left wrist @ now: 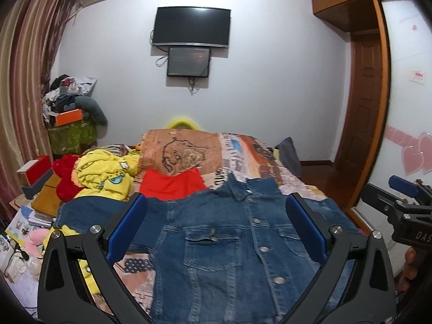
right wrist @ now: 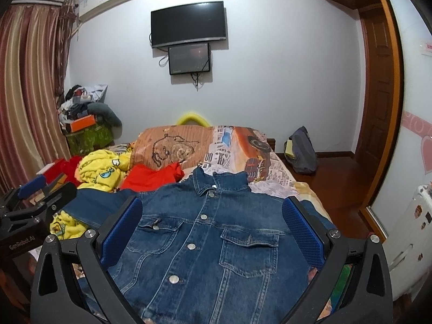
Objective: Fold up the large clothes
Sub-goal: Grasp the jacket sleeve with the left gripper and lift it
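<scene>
Denim jacket [left wrist: 216, 243]: spread flat, front up, buttoned, on the bed [right wrist: 272, 172]; collar toward the far wall, hem toward the cameras.
Left gripper [left wrist: 216, 226]: jaws released wide, blue pads on either side of the jacket's chest, above the fabric; nothing held.
Right gripper [right wrist: 213, 229]: jaws released wide, straddling the button line and both pockets; nothing held.
Jacket edges: one sleeve extended toward the left side, lying against the yellow garment [right wrist: 100, 172]; right shoulder near the bed's right border.
Open room: bare printed bedcover beyond the collar and to its right; wooden floor [right wrist: 345, 178] past the bed's right border.
Obstructions, left: red cloth [left wrist: 170, 183] just beyond the left shoulder, partly under the jacket's top edge; yellow garment and a red plush item [left wrist: 66, 178] piled beside it.
Obstructions, far: patterned pillow [right wrist: 172, 145] at the far end of the bed.
Surroundings: dark bag [right wrist: 302, 151] on the floor, well apart; television [right wrist: 189, 24] on the wall; striped curtain [right wrist: 29, 81] at left.
</scene>
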The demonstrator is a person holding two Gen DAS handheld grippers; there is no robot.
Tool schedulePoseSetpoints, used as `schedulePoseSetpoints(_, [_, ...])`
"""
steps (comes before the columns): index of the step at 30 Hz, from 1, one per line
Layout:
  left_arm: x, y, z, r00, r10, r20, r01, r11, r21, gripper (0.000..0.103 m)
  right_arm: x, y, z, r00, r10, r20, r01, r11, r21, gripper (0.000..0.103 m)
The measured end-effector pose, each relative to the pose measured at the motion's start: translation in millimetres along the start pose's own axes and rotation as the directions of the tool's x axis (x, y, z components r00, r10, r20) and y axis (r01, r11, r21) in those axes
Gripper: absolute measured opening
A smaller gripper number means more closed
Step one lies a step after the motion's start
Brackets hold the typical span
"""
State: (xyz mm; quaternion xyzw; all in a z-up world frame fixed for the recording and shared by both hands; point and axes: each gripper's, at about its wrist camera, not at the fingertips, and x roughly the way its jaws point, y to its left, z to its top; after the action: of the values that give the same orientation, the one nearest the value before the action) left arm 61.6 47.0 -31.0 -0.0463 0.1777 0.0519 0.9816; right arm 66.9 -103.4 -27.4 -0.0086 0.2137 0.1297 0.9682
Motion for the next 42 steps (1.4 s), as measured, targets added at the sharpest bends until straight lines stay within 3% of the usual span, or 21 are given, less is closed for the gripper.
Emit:
schedulePoseSetpoints(7, [45, 52, -4, 0.995, 0.103, -0.014, -0.103, 0.993, -0.061, 0.103, 54, 8, 5, 0.997, -0.005, -0.072, 0.002, 0.999, -0.033, 0.103])
schedulePoseSetpoints(10, [67, 85, -11, 0.987, 0.159, -0.027, -0.161, 0.981, -0.107, 0.103, 80, 13, 3, 0.990, 0.039, -0.133, -0.045, 0.998, -0.043, 0.103])
schedulePoseSetpoints(12, [85, 106, -14, 0.977, 0.205, -0.061, -0.210, 0.972, -0.103, 0.103, 102, 18, 0, 0.980, 0.062, -0.192, -0.074, 0.996, -0.058, 0.103])
schedulePoseSetpoints(16, [123, 164, -28, 0.939, 0.299, -0.170, -0.320, 0.941, -0.108, 0.103, 141, 25, -7, 0.953, 0.074, -0.293, -0.100, 0.992, -0.074, 0.103])
schedulePoseSetpoints(19, [146, 209, -42, 0.911, 0.326, -0.251, -0.368, 0.918, -0.145, 0.103, 168, 25, -15, 0.922, 0.094, -0.375, -0.120, 0.992, -0.047, 0.103])
schedulePoseSetpoints(22, [171, 262, -63, 0.881, 0.306, -0.360, -0.393, 0.898, -0.198, 0.103, 190, 23, -20, 0.890, 0.111, -0.442, -0.126, 0.992, -0.006, 0.103])
schedulePoseSetpoints(26, [194, 317, -93, 0.851, 0.232, -0.472, -0.400, 0.868, -0.295, 0.103, 213, 20, -25, 0.863, 0.100, -0.495, -0.105, 0.994, 0.017, 0.103])
schedulePoseSetpoints(31, [207, 361, -125, 0.839, 0.079, -0.538, -0.373, 0.804, -0.464, 0.103, 228, 15, -32, 0.845, 0.088, -0.527, -0.078, 0.996, 0.041, 0.103])
schedulePoseSetpoints(33, [211, 374, -133, 0.842, 0.024, -0.540, -0.357, 0.774, -0.523, 0.101, 233, 14, -34, 0.838, 0.091, -0.538, -0.073, 0.996, 0.056, 0.103])
schedulePoseSetpoints(38, [218, 402, -149, 0.861, -0.080, -0.502, -0.329, 0.664, -0.672, 0.091, 241, 11, -39, 0.820, 0.102, -0.563, -0.067, 0.994, 0.084, 0.103])
schedulePoseSetpoints(42, [223, 419, -152, 0.872, -0.089, -0.481, -0.327, 0.626, -0.708, 0.087, 242, 6, -41, 0.813, 0.114, -0.570, -0.065, 0.992, 0.106, 0.103])
